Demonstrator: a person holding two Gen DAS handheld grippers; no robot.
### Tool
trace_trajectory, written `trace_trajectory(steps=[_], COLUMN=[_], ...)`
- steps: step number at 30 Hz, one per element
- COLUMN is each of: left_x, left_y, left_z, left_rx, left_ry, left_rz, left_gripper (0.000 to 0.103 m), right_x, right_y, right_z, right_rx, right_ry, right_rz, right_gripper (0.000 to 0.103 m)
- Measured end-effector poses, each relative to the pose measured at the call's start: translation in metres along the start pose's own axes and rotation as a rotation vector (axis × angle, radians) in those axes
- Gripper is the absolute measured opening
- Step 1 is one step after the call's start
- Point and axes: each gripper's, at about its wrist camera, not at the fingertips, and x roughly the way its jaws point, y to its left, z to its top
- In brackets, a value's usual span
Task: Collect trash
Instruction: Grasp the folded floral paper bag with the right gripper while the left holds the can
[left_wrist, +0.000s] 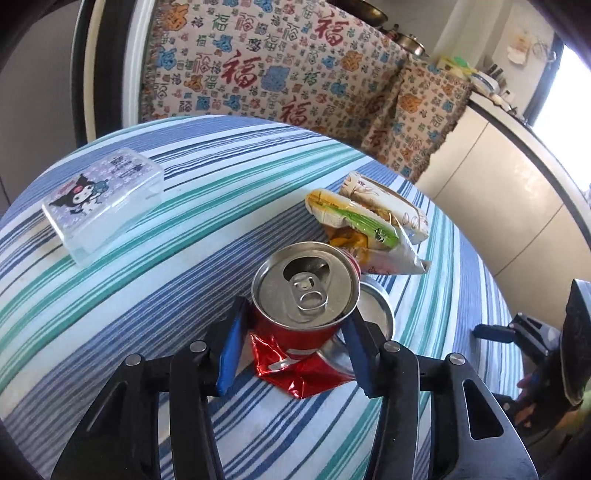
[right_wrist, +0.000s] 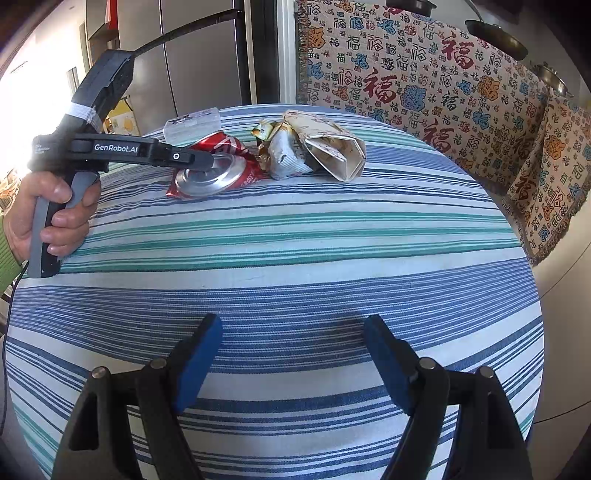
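A round tabletop under a blue, teal and white striped cloth is filling the room's near side, with a patterned throw printed in red and blue characters hanging over the seat behind it.

Starting at the far left, a clear plastic box with a cartoon lid is sitting on the stripes, well apart from the rubbish. Moving right, a person's hand with a green sleeve is gripping the handle of the left gripper, which is reaching in over the cloth from the left. Its blue-padded fingers are standing on either side of a crushed red can, the pads touching its dented red wall, so they are pinching the can. The can is lying tilted on the tabletop, its silver top with the pull tab facing up towards the left wrist camera and its crumpled lower part splayed on the cloth.

Just to the right of the can, and a little farther back, a heap of crumpled snack wrappers is resting on the cloth, one green and yellow, one pale with printed drawings.

At the near right, the right gripper is hovering above bare striped cloth, its fingers spread wide with nothing between them.
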Motion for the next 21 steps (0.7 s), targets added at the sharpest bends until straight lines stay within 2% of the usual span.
trace_trajectory(steps=[3, 7, 10, 13, 17, 19, 21], left_x=[-0.01, -0.026, -0.041, -0.053, -0.061, -0.062, -0.062], left_y=[-0.001, -0.005, -0.006, -0.013, -0.029, -0.032, -0.032], left_z=[-0.011, -0.032, -0.05, -0.068, -0.087, -0.09, -0.091], left_rx=[-0.041, -0.132, -0.224, -0.264, -0.264, -0.271, -0.283], left_ry=[-0.015, -0.017, -0.027, -0.041, -0.062, -0.068, -0.074], left_rz=[0.056, 0.181, 0.223, 0.268, 0.311, 0.311, 0.308], left_gripper=[0.05, 0.05, 0.05, 0.05, 0.05, 0.05, 0.05], right_x=[0.0, 0.0, 0.001, 0.001, 0.013, 0.031, 0.043], right_y=[0.0, 0.0, -0.002, -0.017, -0.047, -0.048, -0.041], right_z=[0.0, -0.001, 0.0, 0.002, 0.032, 0.052, 0.071], right_rx=[0.0, 0.001, 0.009, 0.07, 0.106, 0.042, -0.047], right_ry=[0.0, 0.0, -0.002, -0.023, -0.014, 0.044, 0.037], right_rz=[0.0, 0.0, 0.011, 0.059, 0.004, -0.014, -0.03], right_gripper=[0.081, 0.081, 0.081, 0.08, 0.08, 0.08, 0.08])
